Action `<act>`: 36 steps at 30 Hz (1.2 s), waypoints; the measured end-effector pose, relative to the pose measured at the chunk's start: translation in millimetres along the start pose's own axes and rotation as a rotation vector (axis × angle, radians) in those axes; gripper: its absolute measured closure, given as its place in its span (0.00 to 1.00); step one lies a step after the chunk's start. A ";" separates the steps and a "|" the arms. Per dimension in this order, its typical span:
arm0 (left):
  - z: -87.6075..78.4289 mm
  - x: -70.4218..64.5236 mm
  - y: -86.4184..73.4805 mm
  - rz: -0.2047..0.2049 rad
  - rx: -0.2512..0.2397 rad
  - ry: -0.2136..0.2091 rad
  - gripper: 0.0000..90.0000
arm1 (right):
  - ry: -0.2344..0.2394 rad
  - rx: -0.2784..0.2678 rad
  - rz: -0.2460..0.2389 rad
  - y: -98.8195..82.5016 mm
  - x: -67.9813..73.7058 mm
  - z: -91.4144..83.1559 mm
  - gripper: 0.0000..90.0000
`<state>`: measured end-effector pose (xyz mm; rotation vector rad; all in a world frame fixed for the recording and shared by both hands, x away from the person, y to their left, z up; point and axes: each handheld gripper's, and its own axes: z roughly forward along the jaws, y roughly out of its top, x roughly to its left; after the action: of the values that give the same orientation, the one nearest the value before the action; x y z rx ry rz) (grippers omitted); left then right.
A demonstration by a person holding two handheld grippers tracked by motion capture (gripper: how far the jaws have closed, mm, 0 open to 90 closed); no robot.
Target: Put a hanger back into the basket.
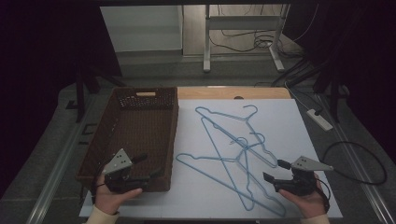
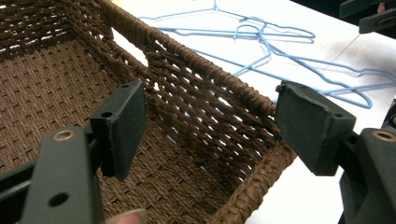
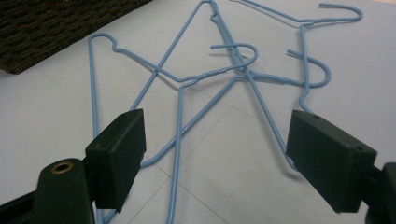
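Both claws released and empty: left claw (image 1: pixel 150 168) over the basket (image 1: pixel 125 95), right claw (image 1: pixel 273 171) by tangled hangers (image 1: pixel 233 154) on the table (image 1: pixel 280 121); thin, light, springy wire, snag-prone, so pinch a straight bar.

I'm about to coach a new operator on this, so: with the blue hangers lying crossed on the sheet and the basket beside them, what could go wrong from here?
The hangers overlap, hooks and wires interlaced, so lifting one may drag the others along. They are thin wire lying flat on the sheet; the open right gripper may slip off or scrape the sheet. The left gripper hovers open over the basket corner and could bump its rim.
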<state>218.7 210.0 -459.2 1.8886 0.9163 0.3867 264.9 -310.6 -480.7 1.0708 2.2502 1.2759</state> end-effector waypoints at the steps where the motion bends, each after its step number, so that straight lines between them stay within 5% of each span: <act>1: 0.2 -0.2 0.0 0.001 0.001 0.000 0.30 | 0.004 0.001 -0.002 0.6 0.8 0.4 0.24; 17: 0.3 -2.4 -0.3 0.010 0.008 0.004 0.30 | 0.001 0.026 -0.003 3.1 1.4 0.6 0.28; 25: -1.3 -4.3 0.8 0.012 0.010 0.003 0.30 | 0.022 0.064 -0.049 17.5 12.0 8.0 0.28; 36: 0.6 -4.5 0.6 0.018 0.015 -0.006 0.30 | 0.030 0.230 -0.141 47.5 25.5 43.9 0.31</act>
<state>216.3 206.2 -458.4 1.9123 0.9013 0.3858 295.9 -251.0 -462.7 0.9531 2.4925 1.0017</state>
